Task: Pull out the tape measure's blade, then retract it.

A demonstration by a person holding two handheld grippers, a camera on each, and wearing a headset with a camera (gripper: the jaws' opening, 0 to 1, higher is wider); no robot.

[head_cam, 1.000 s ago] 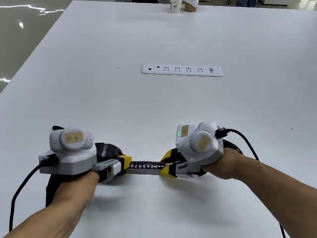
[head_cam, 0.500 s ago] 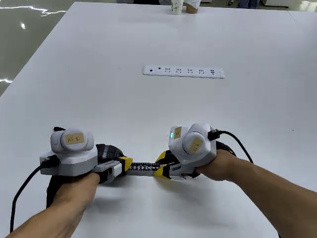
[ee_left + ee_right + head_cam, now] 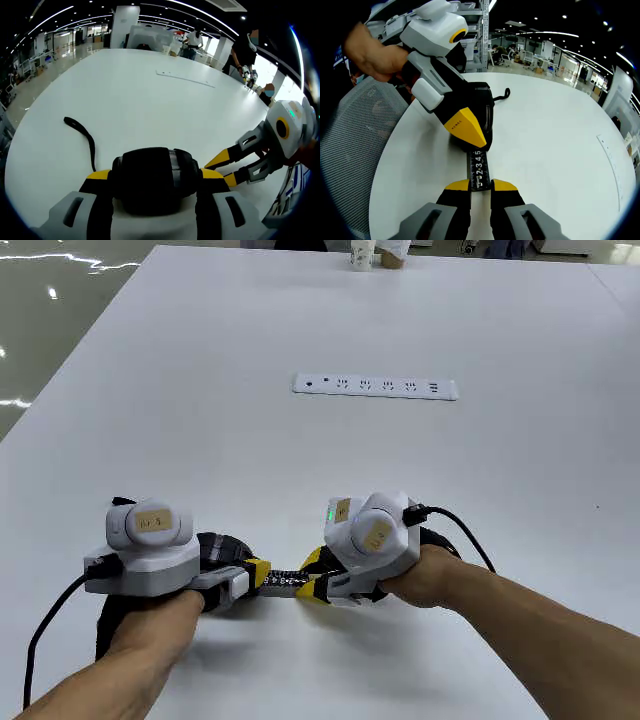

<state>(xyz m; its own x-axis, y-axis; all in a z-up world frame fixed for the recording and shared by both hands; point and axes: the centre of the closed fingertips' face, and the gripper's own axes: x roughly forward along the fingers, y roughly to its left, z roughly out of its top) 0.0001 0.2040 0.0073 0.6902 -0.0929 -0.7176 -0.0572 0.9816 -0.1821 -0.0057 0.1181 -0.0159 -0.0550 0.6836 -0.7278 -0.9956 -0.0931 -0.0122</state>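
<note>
Tape measure [image 3: 481,102] inside left claw [image 3: 155,182], short blade [image 3: 478,170] tip inside right claw [image 3: 480,187]

I counted two white-and-grey grippers with yellow-tipped black jaws: the left gripper [image 3: 250,575] and the right gripper [image 3: 313,575]. There was one black round-cased tape measure [image 3: 222,546], with one numbered metal blade [image 3: 284,579] and one black wrist strap [image 3: 85,137]. On the single white table [image 3: 300,460] I saw one long white power strip [image 3: 375,386] and one white paper cup [image 3: 361,254] at the far edge.
</note>
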